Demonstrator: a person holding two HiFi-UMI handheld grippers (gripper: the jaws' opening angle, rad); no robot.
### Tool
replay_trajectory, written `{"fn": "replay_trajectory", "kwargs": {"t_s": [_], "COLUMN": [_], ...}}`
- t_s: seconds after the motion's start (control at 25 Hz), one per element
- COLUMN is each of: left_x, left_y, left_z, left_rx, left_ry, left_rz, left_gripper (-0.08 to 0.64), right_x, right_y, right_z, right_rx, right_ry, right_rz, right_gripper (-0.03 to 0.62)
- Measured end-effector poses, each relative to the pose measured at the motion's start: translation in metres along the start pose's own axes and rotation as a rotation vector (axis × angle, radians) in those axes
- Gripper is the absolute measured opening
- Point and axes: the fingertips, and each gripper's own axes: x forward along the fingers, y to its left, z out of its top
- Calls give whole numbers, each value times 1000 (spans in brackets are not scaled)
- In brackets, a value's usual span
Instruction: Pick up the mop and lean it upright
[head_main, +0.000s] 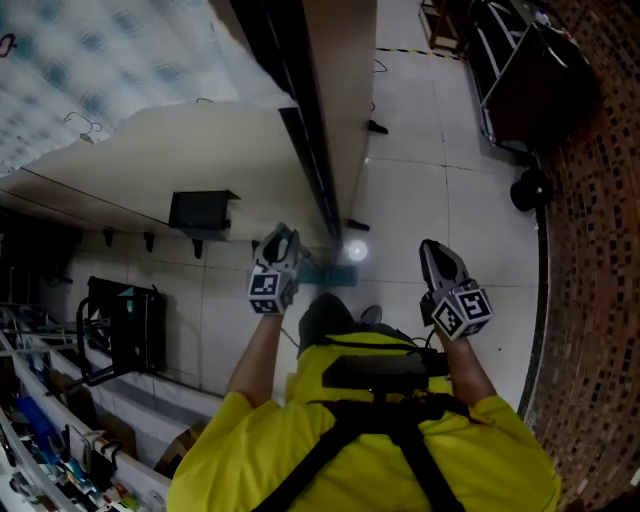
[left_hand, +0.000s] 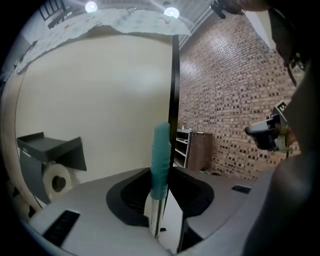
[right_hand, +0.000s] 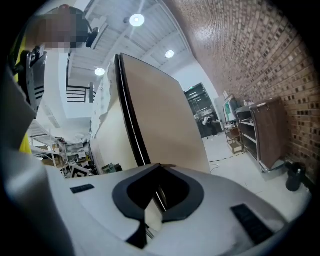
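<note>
Head view: the task is sitting at mid-stage. The mop handle (head_main: 330, 272) is already up off the floor (head_main: 410, 190) and is riding in the left gripper (head_main: 288, 250), pointing toward the near end edge of the partition (head_main: 340, 90). The mop head is not showing, so its footing cannot be checked. The right gripper (head_main: 437, 255) is hanging apart at the side, touching nothing. Left gripper view: the jaws are standing about half apart and are clamping the metal shaft (left_hand: 156, 210) just under the teal grip (left_hand: 161, 155). The handle is standing near upright before the partition's beige face, close beside its dark edge strip (left_hand: 174, 100); whether it is touching there I cannot tell. Judged remaining: resting it against the partition and letting go. Right gripper view: the jaws are meeting at the tips, with nothing between them.
</note>
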Motion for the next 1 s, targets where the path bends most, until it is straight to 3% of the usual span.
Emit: {"fn": "replay_trajectory", "kwargs": {"t_s": [0.2, 0.6, 0.68, 0.72, 0.88, 1.0], "left_x": [38, 90, 91, 91, 66, 13], "left_y": [11, 28, 27, 27, 29, 16], "left_z": [-46, -34, -35, -37, -32, 2], "left_rx": [15, 89, 103, 96, 28, -30], "left_ry": [73, 109, 110, 113, 99, 27], "left_rz": [-10, 45, 56, 56, 98, 101], "left_gripper": [112, 115, 144, 177, 183, 133], "right_x": [-7, -6, -5, -5, -5, -11], "right_y": [-7, -11, -11, -12, -12, -16], "right_z": [-16, -13, -13, -12, -6, 3], "right_rx": [18, 18, 25, 29, 18, 21], "right_ry": [29, 24, 22, 23, 19, -13], "right_rz": [-42, -60, -58, -59, -57, -65], "right_gripper": [6, 6, 6, 6, 6, 6]}}
